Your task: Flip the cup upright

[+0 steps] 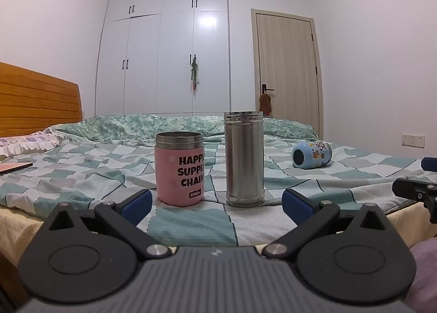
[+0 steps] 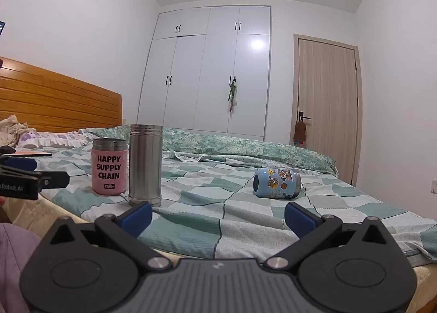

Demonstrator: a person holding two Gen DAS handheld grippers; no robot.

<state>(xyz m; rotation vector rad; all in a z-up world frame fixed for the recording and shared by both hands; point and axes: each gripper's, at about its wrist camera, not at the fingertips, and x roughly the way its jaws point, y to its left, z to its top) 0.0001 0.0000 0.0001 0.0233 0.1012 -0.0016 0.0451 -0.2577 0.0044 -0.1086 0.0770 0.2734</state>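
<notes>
A small blue cartoon-printed cup (image 2: 276, 183) lies on its side on the checked bedspread, its dark round end toward me; it also shows in the left wrist view (image 1: 312, 154) at the right. A pink cup (image 1: 180, 168) lettered "HAPPY SUPPLY CHAIN" stands upright next to a tall upright steel cup (image 1: 244, 159); both show in the right wrist view, pink cup (image 2: 109, 166) and steel cup (image 2: 145, 165). My left gripper (image 1: 217, 205) is open and empty just in front of those two. My right gripper (image 2: 218, 216) is open and empty, short of the blue cup.
The bed (image 2: 245, 220) has a wooden headboard (image 1: 35, 94) at the left and a rumpled green quilt (image 2: 245, 149) at the back. A flat book or tablet (image 1: 15, 167) lies at the left. White wardrobe (image 1: 164, 53) and a door (image 1: 286, 67) stand behind.
</notes>
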